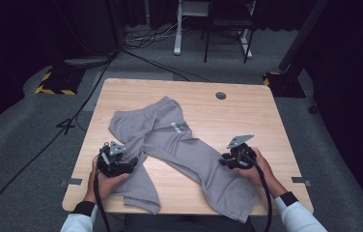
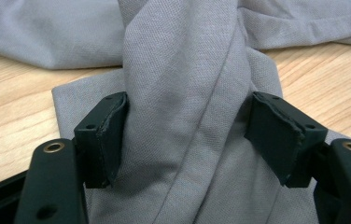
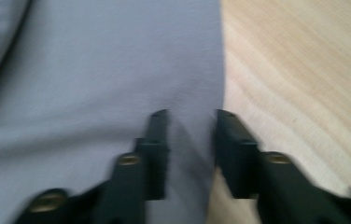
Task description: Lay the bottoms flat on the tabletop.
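Grey trousers (image 1: 179,140) lie spread on the wooden table (image 1: 247,116), waist at the far side and both legs running toward the near edge. My left gripper (image 1: 130,164) is at the left leg. In the left gripper view it (image 2: 187,135) stands wide open around a bunched, twisted fold of the cloth (image 2: 183,56), whose sides brush the pads. My right gripper (image 1: 224,160) is at the outer edge of the right leg. In the blurred right gripper view it (image 3: 192,140) shows a narrow gap between its jaws, with the leg's edge (image 3: 94,84) lying in that gap.
A round cable hole (image 1: 220,95) sits near the table's far edge. Bare wood (image 3: 304,79) stretches to the right of the right leg. Beyond the table are floor cables (image 1: 146,38), white desk legs (image 1: 177,34) and a stand base with yellow-black tape (image 1: 54,84).
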Demonstrator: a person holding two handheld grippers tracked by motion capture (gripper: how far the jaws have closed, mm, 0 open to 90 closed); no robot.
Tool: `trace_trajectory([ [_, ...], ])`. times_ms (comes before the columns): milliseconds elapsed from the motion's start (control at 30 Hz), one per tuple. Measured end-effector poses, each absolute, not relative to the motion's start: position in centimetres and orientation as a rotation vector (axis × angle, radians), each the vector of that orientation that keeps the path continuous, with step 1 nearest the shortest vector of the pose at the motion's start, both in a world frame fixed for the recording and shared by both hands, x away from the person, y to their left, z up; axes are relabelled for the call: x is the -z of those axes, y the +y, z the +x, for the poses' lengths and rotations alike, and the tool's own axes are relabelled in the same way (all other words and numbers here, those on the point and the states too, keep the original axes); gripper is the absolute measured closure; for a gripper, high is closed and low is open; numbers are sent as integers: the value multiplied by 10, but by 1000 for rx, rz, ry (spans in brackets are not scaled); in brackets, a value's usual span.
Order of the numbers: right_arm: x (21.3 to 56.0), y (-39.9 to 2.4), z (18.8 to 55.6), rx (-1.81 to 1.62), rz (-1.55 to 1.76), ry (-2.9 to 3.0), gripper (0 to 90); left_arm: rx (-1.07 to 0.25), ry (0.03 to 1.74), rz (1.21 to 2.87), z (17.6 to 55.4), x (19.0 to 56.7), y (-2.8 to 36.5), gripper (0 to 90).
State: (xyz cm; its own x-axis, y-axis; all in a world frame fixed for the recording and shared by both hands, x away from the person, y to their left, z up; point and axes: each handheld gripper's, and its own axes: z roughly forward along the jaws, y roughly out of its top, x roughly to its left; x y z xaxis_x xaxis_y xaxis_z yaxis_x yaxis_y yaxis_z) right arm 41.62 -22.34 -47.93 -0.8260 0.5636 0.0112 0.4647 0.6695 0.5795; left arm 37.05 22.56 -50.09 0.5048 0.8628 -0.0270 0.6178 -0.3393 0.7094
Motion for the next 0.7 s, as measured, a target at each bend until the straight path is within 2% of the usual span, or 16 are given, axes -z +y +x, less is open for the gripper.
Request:
trace_trajectory([
  [100,476,-231,406,-816,823,2760,858,-468,1213,2071,372,501,224,298],
  [533,472,-279,337,-754,878,2813,871,-485,1248,2060,378,501,222,297],
  [633,472,-278,322,-776,844,2819,796,-491,1243,2062,379,501,222,297],
  [700,470,-278,318,-781,841,2789,668,-492,1241,2064,379,501,222,297],
])
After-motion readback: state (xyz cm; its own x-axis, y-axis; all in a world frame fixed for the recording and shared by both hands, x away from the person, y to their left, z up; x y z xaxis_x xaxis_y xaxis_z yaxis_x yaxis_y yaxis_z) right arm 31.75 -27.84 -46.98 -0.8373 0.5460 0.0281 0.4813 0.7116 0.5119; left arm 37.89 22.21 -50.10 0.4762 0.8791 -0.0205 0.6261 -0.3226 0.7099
